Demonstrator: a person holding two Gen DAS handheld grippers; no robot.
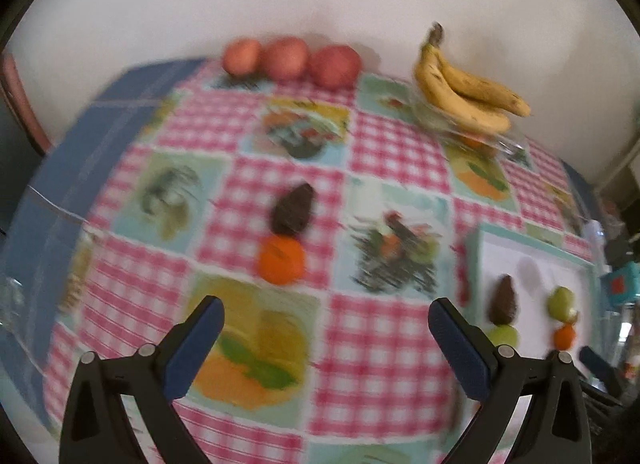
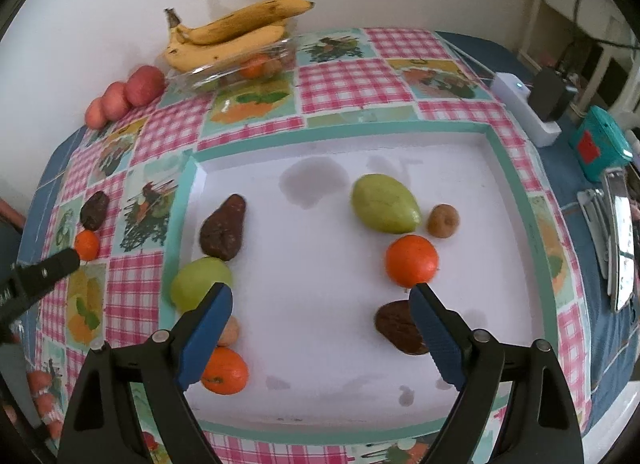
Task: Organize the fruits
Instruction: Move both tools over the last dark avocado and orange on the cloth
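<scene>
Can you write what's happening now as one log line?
left tongs: open, over loose orange | right tongs: open, over tray | bananas: on glass dish

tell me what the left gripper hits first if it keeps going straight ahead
Most likely the small orange lying on the tablecloth, with the dark avocado just behind it. The left gripper is open and empty; the picture is blurred, so depth is uncertain.

My right gripper (image 2: 320,292) hangs spread over the white tray (image 2: 320,344) (oranges (image 2: 411,260), avocados (image 2: 224,233) inside)
</scene>
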